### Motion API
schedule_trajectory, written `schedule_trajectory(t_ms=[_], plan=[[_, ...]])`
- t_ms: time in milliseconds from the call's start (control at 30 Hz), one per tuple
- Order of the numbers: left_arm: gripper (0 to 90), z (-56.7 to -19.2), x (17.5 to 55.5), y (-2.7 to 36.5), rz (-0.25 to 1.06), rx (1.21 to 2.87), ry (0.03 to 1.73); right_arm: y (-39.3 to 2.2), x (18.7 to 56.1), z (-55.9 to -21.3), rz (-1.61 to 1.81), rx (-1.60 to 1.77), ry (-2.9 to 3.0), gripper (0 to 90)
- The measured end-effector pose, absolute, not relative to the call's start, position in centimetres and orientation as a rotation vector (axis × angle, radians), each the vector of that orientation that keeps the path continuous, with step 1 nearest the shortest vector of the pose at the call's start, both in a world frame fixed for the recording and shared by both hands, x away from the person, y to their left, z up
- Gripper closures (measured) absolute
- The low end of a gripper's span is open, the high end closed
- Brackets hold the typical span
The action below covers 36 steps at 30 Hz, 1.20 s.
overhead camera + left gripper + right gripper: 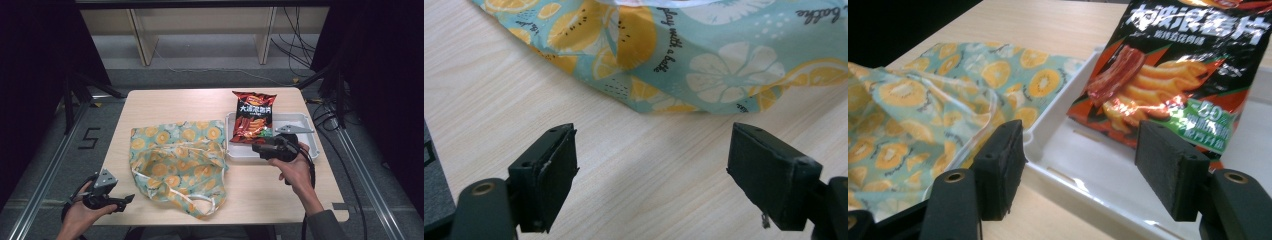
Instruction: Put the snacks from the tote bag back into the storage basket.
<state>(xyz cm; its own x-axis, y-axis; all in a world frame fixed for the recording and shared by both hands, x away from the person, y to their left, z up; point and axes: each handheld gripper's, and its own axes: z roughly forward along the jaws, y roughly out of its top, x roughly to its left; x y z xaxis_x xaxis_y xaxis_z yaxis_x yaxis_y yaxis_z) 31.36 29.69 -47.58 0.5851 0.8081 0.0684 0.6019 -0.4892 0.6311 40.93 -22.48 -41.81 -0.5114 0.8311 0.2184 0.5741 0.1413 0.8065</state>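
Risk: crisp packet lay propped on tray rim, beside fruit-print bag on desk | right hand-held gripper released, empty, near packet's lower edge – foil could've slipped or crumpled | left hand-held gripper released, idle.

in the right gripper view the crisp packet is cut off by the top and right edges, and the right jaw hides part of its lower corner; the fruit-print bag runs off the left edge, and the white tray runs off the right and bottom edges. in the left gripper view the same bag is cut by the top and right edges. in the high view the packet's small print is too small to read.
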Motion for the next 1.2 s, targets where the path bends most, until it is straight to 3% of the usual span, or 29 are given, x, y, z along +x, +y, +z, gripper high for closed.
schedule_trajectory(t_ms=[733, 1200], plan=[[19.4, -47.7, 31.3, 29.5, 0.496, 2.228, 1.122, -22.4, 37.4, -44.0, 1.242, 1.318, 2.231, 33.3], [19.4, -47.6, 31.4, 29.6, 0.495, 2.240, 1.116, -21.9, 33.9, -45.1, 1.207, 1.307, 2.310, 26.0]])
